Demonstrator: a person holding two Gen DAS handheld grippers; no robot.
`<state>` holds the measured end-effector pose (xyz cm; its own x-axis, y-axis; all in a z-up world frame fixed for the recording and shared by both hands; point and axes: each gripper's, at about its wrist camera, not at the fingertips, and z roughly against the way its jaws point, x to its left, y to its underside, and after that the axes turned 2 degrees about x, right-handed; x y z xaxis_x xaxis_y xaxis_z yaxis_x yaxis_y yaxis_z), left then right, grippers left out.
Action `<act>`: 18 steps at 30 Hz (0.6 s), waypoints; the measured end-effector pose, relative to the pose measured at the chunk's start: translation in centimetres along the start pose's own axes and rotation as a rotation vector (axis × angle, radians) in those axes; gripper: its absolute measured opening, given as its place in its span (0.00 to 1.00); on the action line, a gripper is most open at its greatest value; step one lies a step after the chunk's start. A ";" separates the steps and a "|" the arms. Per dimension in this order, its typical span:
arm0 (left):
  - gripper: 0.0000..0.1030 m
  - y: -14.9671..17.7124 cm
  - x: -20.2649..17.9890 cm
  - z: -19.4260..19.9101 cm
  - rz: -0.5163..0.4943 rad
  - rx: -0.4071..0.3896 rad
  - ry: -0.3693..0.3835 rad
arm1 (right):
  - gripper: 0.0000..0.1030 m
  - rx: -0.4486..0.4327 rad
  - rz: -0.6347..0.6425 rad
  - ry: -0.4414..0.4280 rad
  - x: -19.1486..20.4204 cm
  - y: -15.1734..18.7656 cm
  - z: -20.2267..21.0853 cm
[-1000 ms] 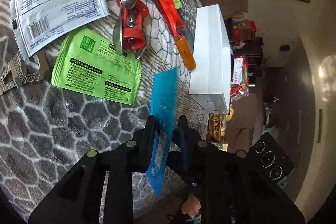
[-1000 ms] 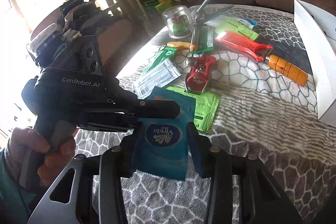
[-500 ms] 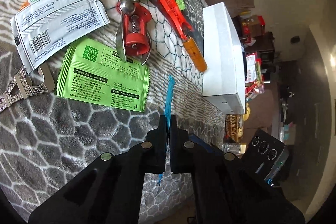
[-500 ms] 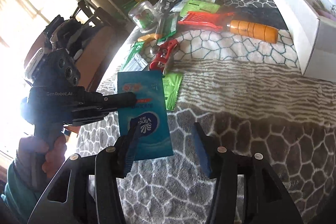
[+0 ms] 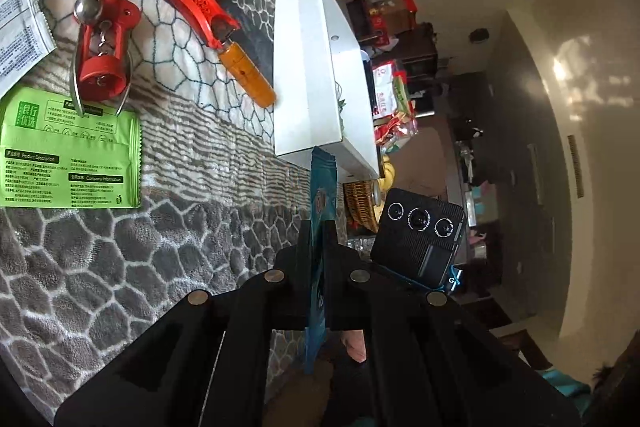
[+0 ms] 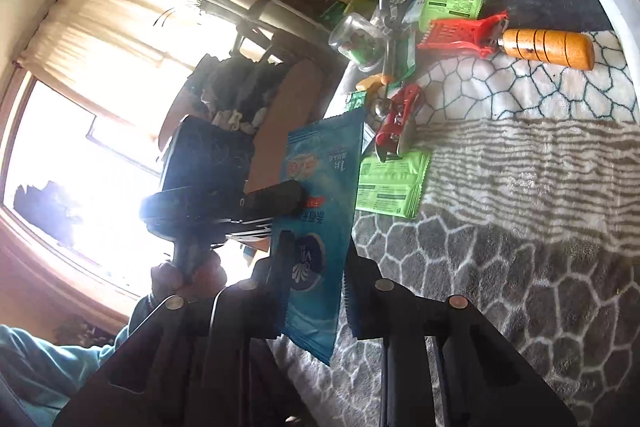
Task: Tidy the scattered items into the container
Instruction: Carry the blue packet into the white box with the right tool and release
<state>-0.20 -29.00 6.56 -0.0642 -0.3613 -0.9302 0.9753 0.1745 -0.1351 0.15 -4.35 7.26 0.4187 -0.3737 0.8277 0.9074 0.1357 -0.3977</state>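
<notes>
A blue packet [image 6: 320, 195] hangs above the grey patterned cloth [image 5: 120, 267], and my left gripper [image 5: 319, 227] is shut on its edge. In the left wrist view the packet [image 5: 322, 187] shows edge-on, its top just before the near corner of the white box [image 5: 308, 67]. In the right wrist view the left gripper [image 6: 298, 193] pinches it from the left. My right gripper [image 6: 316, 247] is below the packet's flat face. Its jaws are closing with a gap left, and the pads do not seem to press on the packet.
On the cloth lie a green packet [image 5: 68, 151], a red corkscrew [image 5: 104, 55], a red tool with an orange handle [image 5: 200, 3], a white packet [image 5: 16, 39], a glass jar [image 6: 356, 43] and metal shears [image 6: 384, 7]. Behind stand a window and cluttered furniture.
The right jaws let go of the blue packet, spread, then narrowed again. The left gripper shut on the packet, lifted it and swung it towards the white box.
</notes>
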 end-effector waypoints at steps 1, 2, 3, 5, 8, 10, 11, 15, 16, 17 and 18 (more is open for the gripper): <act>0.02 -0.1 -0.6 -0.6 -0.008 0.007 0.009 | 0.14 -0.006 -0.011 0.008 0.1 0.0 0.7; 0.02 -0.2 -1.3 -1.2 -0.012 0.010 0.015 | 0.14 -0.017 -0.012 0.015 0.3 -0.1 1.5; 0.03 -0.5 -1.9 -2.0 -0.011 0.014 0.019 | 0.14 -0.034 -0.006 0.023 0.5 -0.4 2.6; 0.06 -1.4 -3.3 -4.0 -0.006 0.019 0.032 | 0.13 -0.062 0.006 0.040 0.8 -0.9 4.8; 0.18 -3.0 -6.1 -7.2 -0.022 0.040 0.029 | 0.12 -0.101 -0.005 0.050 0.7 -2.0 8.1; 0.30 -4.3 -8.3 -9.4 -0.049 0.058 0.014 | 0.12 -0.125 0.005 0.072 0.7 -2.8 10.2; 0.40 -5.2 -9.6 -10.5 -0.064 0.064 -0.001 | 0.12 -0.136 0.005 0.070 0.7 -3.2 11.2; 0.64 -8.5 -13.8 -14.2 -0.114 0.067 -0.020 | 0.12 -0.196 0.008 0.079 0.2 -5.5 15.3; 0.64 -9.3 -14.6 -14.9 -0.117 0.065 -0.020 | 0.12 -0.208 0.005 0.080 -0.1 -6.1 16.1; 0.64 -10.1 -15.2 -15.6 -0.122 0.063 -0.020 | 0.12 -0.217 0.002 0.086 -0.5 -6.6 17.0; 0.66 -10.8 -15.7 -16.4 -0.124 0.064 -0.024 | 0.12 -0.225 0.000 0.092 -0.8 -7.2 17.7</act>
<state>-13.15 -10.22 16.98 -0.1812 -0.3987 -0.8990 0.9717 0.0685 -0.2262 -6.07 11.24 16.43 0.4041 -0.4570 0.7924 0.8721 -0.0687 -0.4844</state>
